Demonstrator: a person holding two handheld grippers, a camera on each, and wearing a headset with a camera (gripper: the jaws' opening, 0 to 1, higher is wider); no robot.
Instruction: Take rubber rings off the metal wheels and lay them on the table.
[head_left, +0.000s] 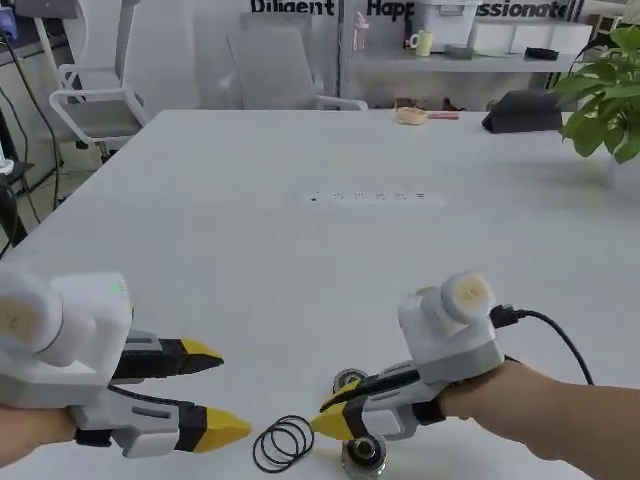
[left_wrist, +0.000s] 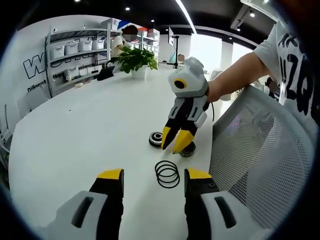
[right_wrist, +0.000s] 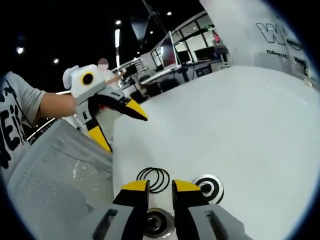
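- Your left claw (head_left: 225, 392) is spread wide, its yellow-tipped jaws well apart and gripping nothing.
- Your right claw (head_left: 325, 418) has its jaws drawn close, with a narrow gap left between the yellow tips and nothing caught in that gap.
- The rubber rings (head_left: 283, 442) lie flat on the white desk (head_left: 330, 250), between the two claws and touched by neither.
- They are thin black loops, a few of them overlapping in a loose bunch, with plain round outlines.
- In the left gripper view the rings (left_wrist: 167, 173) sit just ahead of the left claw (left_wrist: 154, 175), in line with the gap between its jaws, and the right claw (left_wrist: 171, 146) points down just beyond them.
- In the right gripper view the rings (right_wrist: 154, 179) are just ahead of the right claw (right_wrist: 160, 186), slightly to the left of its tips. The left claw (right_wrist: 122, 130) hangs farther off on that same side.
- One metal wheel (right_wrist: 208, 186) lies flat on the desk just to the right of the right claw. It is a pale disc with dark circles on its face.
- A second wheel (right_wrist: 157, 221) shows low in the gap between the right claw's jaws, shiny with a dark centre. I cannot tell whether the jaws touch it.
- From the head view, one wheel (head_left: 349, 380) sits just behind the right claw and the other (head_left: 362, 452) just beneath it.
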